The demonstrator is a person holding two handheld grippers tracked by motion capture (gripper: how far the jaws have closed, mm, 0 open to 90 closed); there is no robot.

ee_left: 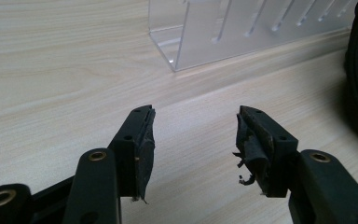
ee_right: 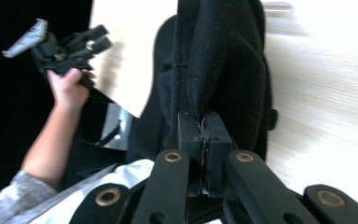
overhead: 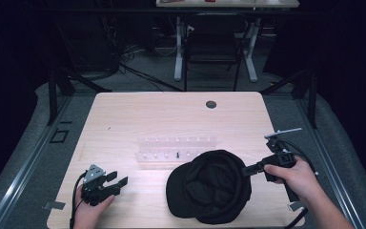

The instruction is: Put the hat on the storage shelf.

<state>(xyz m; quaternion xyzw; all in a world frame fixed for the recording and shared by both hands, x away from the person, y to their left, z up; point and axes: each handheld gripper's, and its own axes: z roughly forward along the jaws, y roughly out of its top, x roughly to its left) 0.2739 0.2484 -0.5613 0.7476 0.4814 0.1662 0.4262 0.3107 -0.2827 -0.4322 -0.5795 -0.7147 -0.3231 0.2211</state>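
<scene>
Black cap [overhead: 209,187] lies on table [overhead: 124,119] just in front of clear rack [overhead: 176,149], right gripper [overhead: 246,170] clamped shut on cap's right edge, left gripper [overhead: 116,180] left of cap, jaws apart, empty, path unobstructed.

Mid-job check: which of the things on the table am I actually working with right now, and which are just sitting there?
In the job:
- black fabric cap, its edge clamped in the right gripper
- right gripper, shut on the cap's edge

Lying about:
- clear plastic slotted rack, behind the cap
- left gripper, jaws open and empty, resting near the wooden table's front left corner
</scene>
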